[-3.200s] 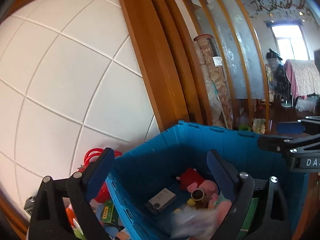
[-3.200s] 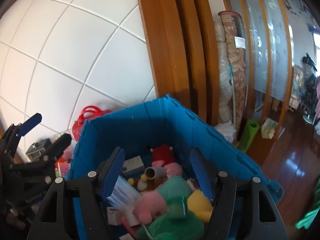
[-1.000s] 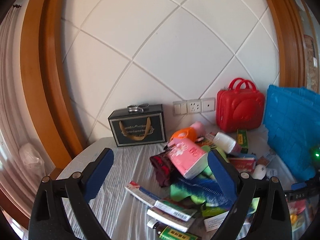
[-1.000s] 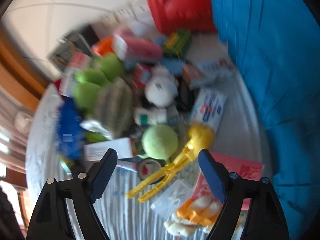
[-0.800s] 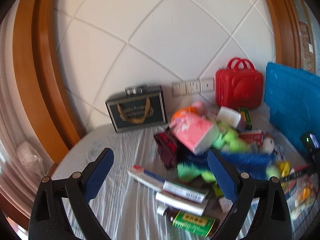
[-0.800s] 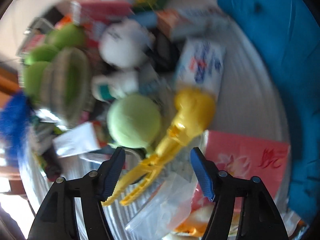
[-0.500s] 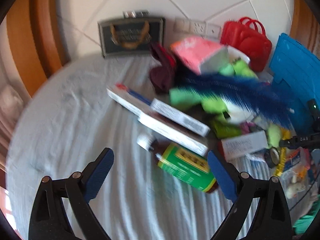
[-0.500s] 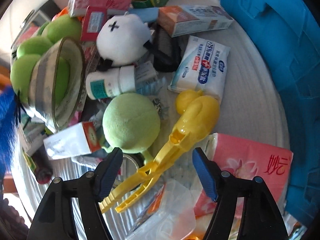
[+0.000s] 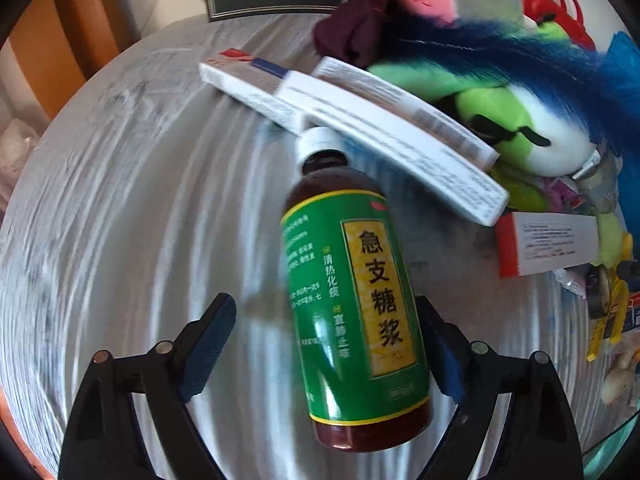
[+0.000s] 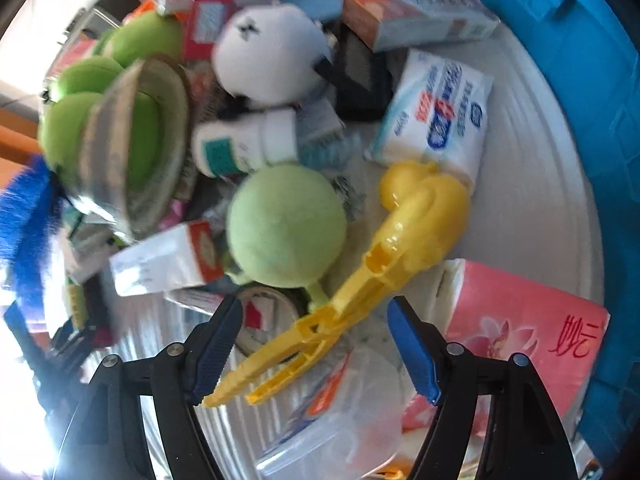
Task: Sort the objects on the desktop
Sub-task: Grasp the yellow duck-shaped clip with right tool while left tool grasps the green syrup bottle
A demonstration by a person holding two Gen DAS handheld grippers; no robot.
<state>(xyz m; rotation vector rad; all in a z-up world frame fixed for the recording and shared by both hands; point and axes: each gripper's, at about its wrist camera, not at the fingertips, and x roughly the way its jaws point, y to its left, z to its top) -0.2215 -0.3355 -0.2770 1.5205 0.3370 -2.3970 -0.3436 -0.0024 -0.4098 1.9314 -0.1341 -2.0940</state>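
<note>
Left gripper (image 9: 326,346) angled steeply down, jaws closing around syrup bottle (image 9: 352,300), right gripper (image 10: 314,348) steeply down, fingers wide astride yellow tongs (image 10: 360,288).

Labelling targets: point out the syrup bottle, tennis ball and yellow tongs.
syrup bottle (image 9: 356,300), left wrist view, green label
tennis ball (image 10: 286,224), right wrist view, middle of felt
yellow tongs (image 10: 380,276), right wrist view, hinge section

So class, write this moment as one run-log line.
left gripper: closing, syrup bottle between fingers, not gripped | right gripper: open over yellow tongs | phase: reaching
</note>
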